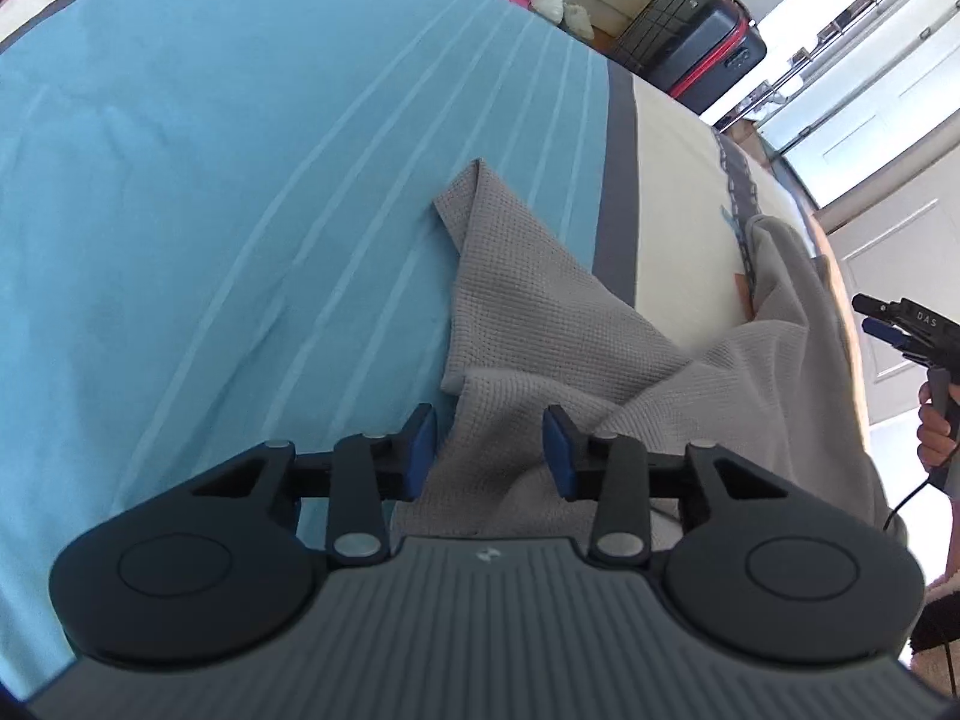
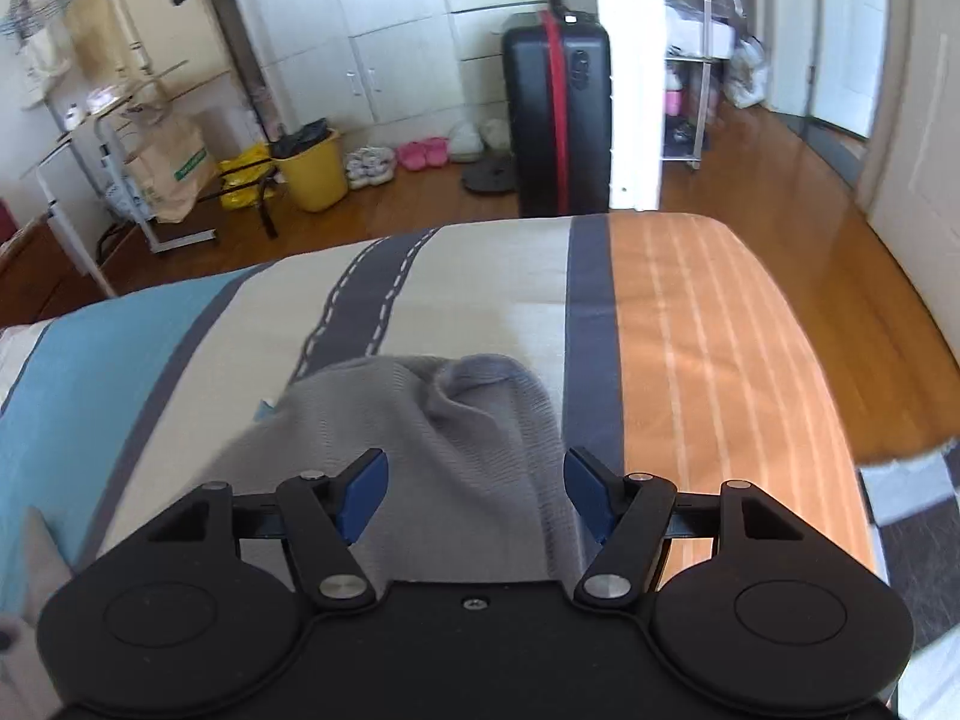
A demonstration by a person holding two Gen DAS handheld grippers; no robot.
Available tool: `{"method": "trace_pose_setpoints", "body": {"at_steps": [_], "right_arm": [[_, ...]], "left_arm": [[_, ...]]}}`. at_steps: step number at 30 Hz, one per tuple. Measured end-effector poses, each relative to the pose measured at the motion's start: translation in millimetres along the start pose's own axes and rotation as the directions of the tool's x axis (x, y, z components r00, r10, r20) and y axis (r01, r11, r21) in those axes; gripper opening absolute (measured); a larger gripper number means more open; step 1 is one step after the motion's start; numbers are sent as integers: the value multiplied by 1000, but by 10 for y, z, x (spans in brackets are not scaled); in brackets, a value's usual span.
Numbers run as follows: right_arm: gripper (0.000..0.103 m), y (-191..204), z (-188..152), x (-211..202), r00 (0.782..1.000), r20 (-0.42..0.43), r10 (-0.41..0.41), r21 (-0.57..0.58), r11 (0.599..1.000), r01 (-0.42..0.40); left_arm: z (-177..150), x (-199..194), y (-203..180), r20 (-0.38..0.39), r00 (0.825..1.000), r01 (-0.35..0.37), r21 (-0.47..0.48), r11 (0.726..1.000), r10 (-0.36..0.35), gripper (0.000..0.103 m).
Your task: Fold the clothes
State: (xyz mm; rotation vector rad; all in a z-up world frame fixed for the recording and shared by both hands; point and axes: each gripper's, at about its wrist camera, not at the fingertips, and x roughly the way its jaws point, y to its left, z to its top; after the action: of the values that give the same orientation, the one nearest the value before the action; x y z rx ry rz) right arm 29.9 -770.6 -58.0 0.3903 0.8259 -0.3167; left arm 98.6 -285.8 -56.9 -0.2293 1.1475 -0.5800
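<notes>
- Left wrist view: left gripper (image 1: 489,447) held low over the grey waffle-knit garment (image 1: 540,324), which lies rumpled on the blue, cream and orange striped bedspread (image 1: 210,192). Jaws wide apart, blue pads (image 1: 423,450) either side of a fabric ridge, gripping nothing.
- Same view, far right: a hand (image 1: 936,432) holds the right gripper (image 1: 864,315) off the bed edge.
- Right wrist view: right gripper (image 2: 477,495) angled down above the garment's bunched end; jaws spread wide, empty.
</notes>
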Motion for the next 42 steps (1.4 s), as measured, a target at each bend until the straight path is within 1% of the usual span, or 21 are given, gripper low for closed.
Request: {"method": "trace_pose_setpoints", "body": {"at_steps": [1, 4, 6, 7, 9, 10, 12, 13, 14, 15, 16, 17, 18, 23, 26, 30, 33, 36, 38, 41, 42], "right_arm": [[70, -74, -13, 66, 1000, 2, 9, -1, 1000, -9], [71, -186, -20, 273, 999, -25, 36, 25, 999, -36], [75, -228, -17, 397, 999, -35, 36, 32, 999, -35], [81, -232, -17, 453, 999, -35, 33, 29, 999, -32], [83, -197, -40, 540, 999, -18, 33, -3, 999, -33], [83, -141, -66, 527, 1000, 0, 23, -34, 999, -23], [78, -21, -119, 552, 999, 35, 1, -112, 994, 2], [66, 51, -143, 567, 998, 56, -23, -154, 988, 32], [64, 114, -166, 571, 996, 76, -41, -191, 980, 54], [59, 154, -180, 539, 996, 85, -40, -216, 975, 58], [31, 194, -194, 507, 995, 95, -39, -241, 969, 61], [10, 229, -203, 468, 993, 108, -43, -262, 962, 70], [10, 247, -196, 411, 990, 126, -60, -273, 958, 93], [8, 294, -141, 50, 960, 236, -150, -284, 934, 216], [7, 332, -116, -220, 943, 289, -162, -282, 927, 246], [7, 393, -136, -544, 929, 335, -159, -280, 924, 260], [7, 346, -141, -700, 925, 351, -145, -238, 942, 238], [7, 242, -179, -822, 920, 372, -127, -176, 963, 204], [7, 166, -206, -848, 921, 381, -76, -156, 977, 146], [7, 61, -242, -817, 923, 385, 12, -143, 989, 47], [7, 49, -247, -781, 925, 379, -5, -141, 988, 63]], "left_arm": [[22, 44, -8, -7, 1000, 11, 3, 1000, -11, 36], [95, 205, -28, -50, 997, 54, -15, 998, -54, 45], [132, 283, -5, -57, 995, 74, -46, 996, -77, 49], [150, 318, 12, -57, 994, 90, -67, 994, -94, 51], [183, 379, 26, -52, 991, 118, -100, 988, -123, 61], [187, 390, -36, -51, 993, 102, -65, 993, -105, 62], [194, 411, -159, -48, 997, 69, 4, 998, -68, 63], [198, 422, -220, -45, 998, 52, 39, 998, -50, 63], [202, 432, -281, -42, 999, 35, 73, 997, -32, 62], [205, 443, -343, -37, 999, 18, 108, 994, -14, 60], [209, 453, -404, -33, 999, 1, 142, 990, 4, 56], [213, 464, -466, -28, 999, -16, 176, 984, 21, 28], [217, 474, -527, -22, 999, -34, 210, 977, 39, 12], [233, 514, -826, 17, 993, -115, 362, 925, 117, 10], [209, 427, -900, 66, 990, -141, 380, 914, 125, 10], [117, 287, -1021, 183, 965, -251, 460, 852, 186, 10], [174, 136, -1008, 207, 967, -230, 441, 868, 151, 10], [196, -33, -1041, 219, 967, -221, 452, 864, 133, 10], [211, -145, -1063, 227, 966, -216, 459, 862, 121, 10], [290, -263, -1088, 262, 957, -237, 450, 861, 127, 10], [336, -292, -1085, 281, 950, -255, 445, 858, 137, 10]]}}
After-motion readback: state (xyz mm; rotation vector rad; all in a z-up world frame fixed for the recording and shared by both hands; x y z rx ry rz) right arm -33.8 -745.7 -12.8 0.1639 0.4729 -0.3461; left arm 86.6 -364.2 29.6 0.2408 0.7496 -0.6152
